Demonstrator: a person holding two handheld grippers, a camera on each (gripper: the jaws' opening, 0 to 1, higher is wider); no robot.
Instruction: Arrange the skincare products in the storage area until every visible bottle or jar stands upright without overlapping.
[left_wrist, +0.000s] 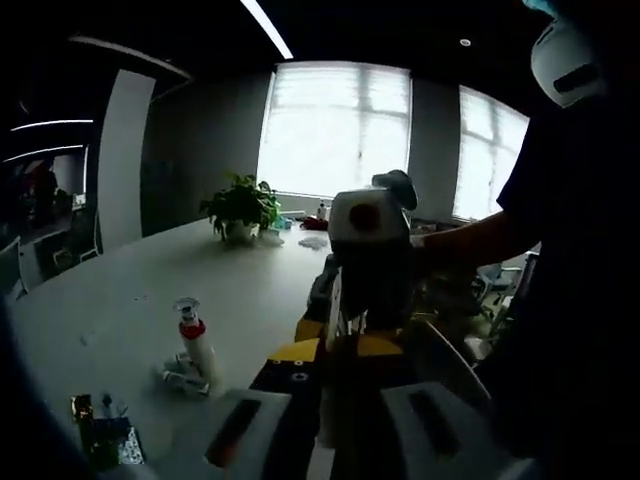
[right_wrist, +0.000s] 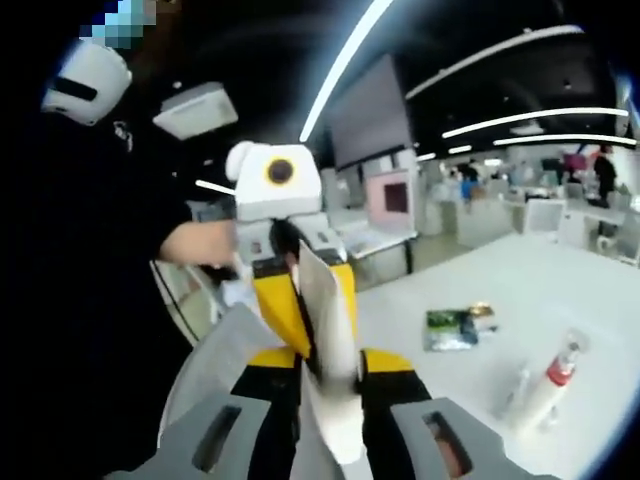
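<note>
one upright pump bottle, one packet

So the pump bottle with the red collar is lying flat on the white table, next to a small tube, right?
Not quite. The pump bottle stands upright on the white table; it is the small tube at its base that lies flat. The left gripper view shows this, and the right gripper view also has the bottle up on its base, though tilted by the camera.

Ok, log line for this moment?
left gripper: open | right gripper: open | pump bottle: upright on table | small bottle: lying beside it
</note>
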